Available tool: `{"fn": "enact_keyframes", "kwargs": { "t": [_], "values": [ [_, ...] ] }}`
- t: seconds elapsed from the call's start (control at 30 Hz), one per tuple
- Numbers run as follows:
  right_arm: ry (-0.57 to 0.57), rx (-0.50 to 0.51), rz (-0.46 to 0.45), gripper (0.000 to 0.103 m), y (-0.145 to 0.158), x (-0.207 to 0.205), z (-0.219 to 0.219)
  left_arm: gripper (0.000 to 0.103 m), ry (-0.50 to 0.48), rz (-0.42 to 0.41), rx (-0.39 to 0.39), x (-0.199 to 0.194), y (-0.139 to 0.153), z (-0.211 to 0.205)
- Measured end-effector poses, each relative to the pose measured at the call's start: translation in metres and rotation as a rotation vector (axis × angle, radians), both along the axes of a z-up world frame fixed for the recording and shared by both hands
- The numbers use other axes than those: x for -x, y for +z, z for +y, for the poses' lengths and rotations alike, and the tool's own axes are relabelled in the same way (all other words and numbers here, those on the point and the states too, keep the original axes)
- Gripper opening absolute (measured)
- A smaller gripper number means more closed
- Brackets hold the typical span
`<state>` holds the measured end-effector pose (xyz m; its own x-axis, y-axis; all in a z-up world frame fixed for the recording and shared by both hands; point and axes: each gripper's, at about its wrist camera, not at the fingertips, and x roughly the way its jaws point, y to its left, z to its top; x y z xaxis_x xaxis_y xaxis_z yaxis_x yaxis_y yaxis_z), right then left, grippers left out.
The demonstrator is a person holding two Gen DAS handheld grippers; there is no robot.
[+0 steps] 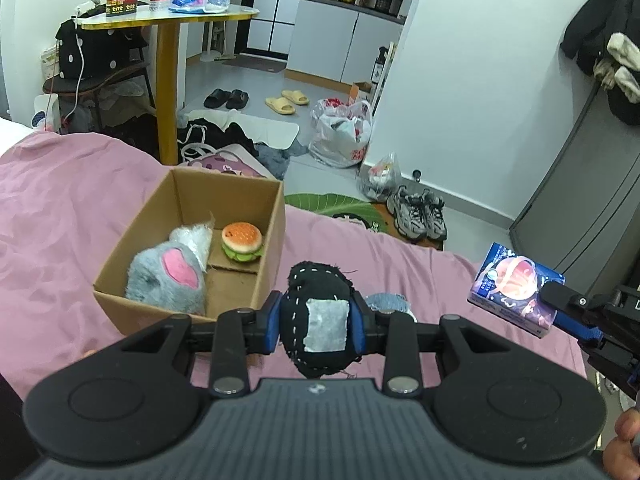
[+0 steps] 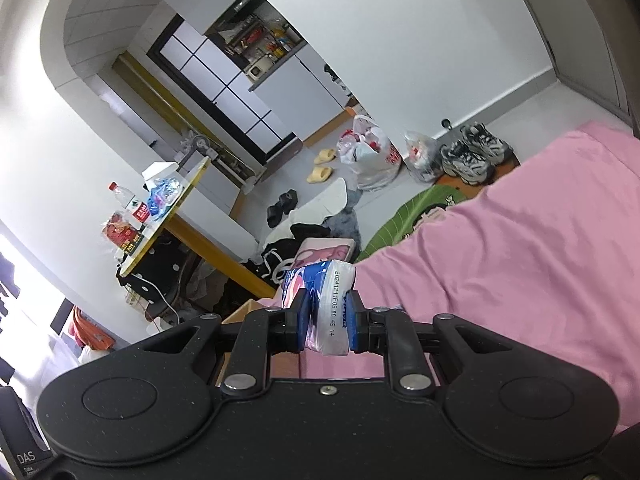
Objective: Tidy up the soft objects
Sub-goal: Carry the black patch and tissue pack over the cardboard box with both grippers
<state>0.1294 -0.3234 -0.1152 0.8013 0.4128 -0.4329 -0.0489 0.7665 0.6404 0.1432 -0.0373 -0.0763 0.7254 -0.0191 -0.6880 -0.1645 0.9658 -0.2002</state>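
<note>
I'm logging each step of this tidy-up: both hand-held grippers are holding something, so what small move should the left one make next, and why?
Probably carry the black stitched pouch forward and left over the cardboard box and let go. The left hand-held gripper is clamped on it above the pink bedding, and the box, already holding a grey plush and burger toy, has bare floor at its near side.

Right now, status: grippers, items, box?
Left gripper shut on black stitched pouch. Right gripper shut on tissue pack. Cardboard box open, grey plush and burger toy inside. Path unobstructed.
</note>
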Motion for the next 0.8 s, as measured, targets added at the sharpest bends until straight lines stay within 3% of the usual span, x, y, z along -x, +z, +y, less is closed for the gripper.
{"fn": "enact_keyframes", "kwargs": {
  "t": [0.8],
  "values": [
    [0.068, 0.088, -0.061, 0.019, 0.029, 0.004, 0.079, 0.033, 0.006, -0.068, 0.037, 0.004, 0.019, 0.084]
  ]
}}
